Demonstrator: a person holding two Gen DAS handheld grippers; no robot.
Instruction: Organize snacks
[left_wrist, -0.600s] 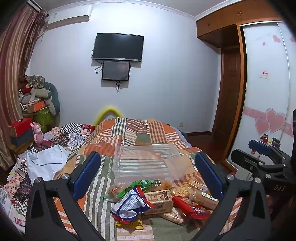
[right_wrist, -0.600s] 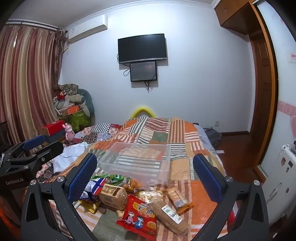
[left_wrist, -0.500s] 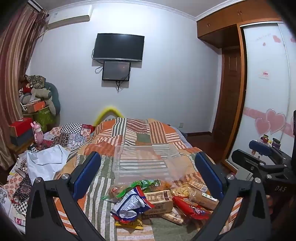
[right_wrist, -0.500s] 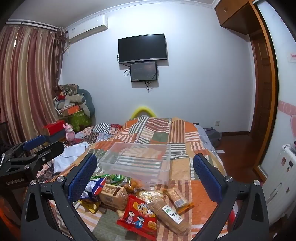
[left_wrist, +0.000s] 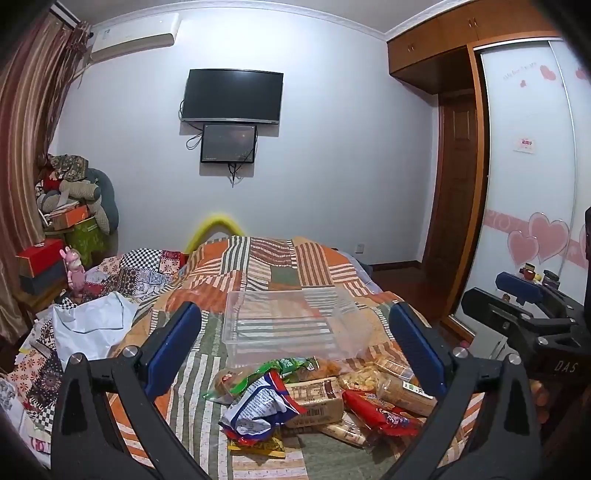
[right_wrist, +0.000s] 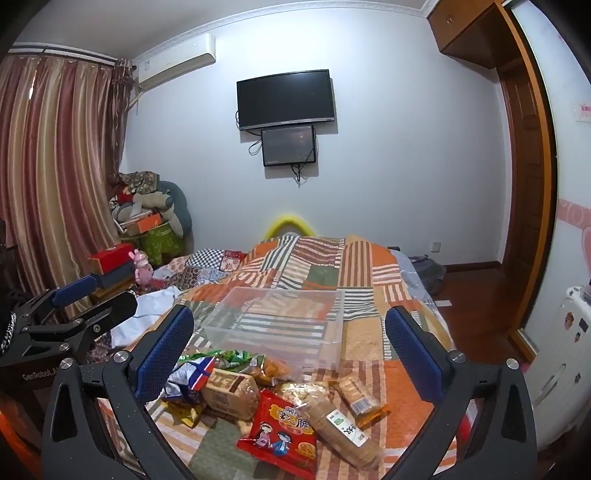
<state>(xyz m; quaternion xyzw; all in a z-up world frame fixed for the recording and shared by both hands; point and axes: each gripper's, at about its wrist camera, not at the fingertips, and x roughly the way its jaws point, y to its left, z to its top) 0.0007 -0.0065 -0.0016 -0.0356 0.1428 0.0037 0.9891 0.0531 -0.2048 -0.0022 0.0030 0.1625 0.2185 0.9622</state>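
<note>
A pile of snack packs lies on the patchwork bed near me: a blue-white-red bag (left_wrist: 260, 406), a brown box (left_wrist: 314, 397), a red pack (right_wrist: 282, 430), a biscuit sleeve (right_wrist: 338, 430) and a green bag (left_wrist: 280, 369). An empty clear plastic bin (left_wrist: 286, 325) stands just behind the pile; it also shows in the right wrist view (right_wrist: 275, 325). My left gripper (left_wrist: 295, 339) is open and empty above the pile. My right gripper (right_wrist: 288, 343) is open and empty, to the right of the left one (right_wrist: 70, 317).
The patchwork quilt (left_wrist: 280, 266) covers the bed. Crumpled white cloth (left_wrist: 90, 325) and patterned bedding lie at the left. Boxes and stuffed toys (left_wrist: 70, 206) are stacked in the left corner. A wardrobe (left_wrist: 524, 166) and wooden door stand at the right.
</note>
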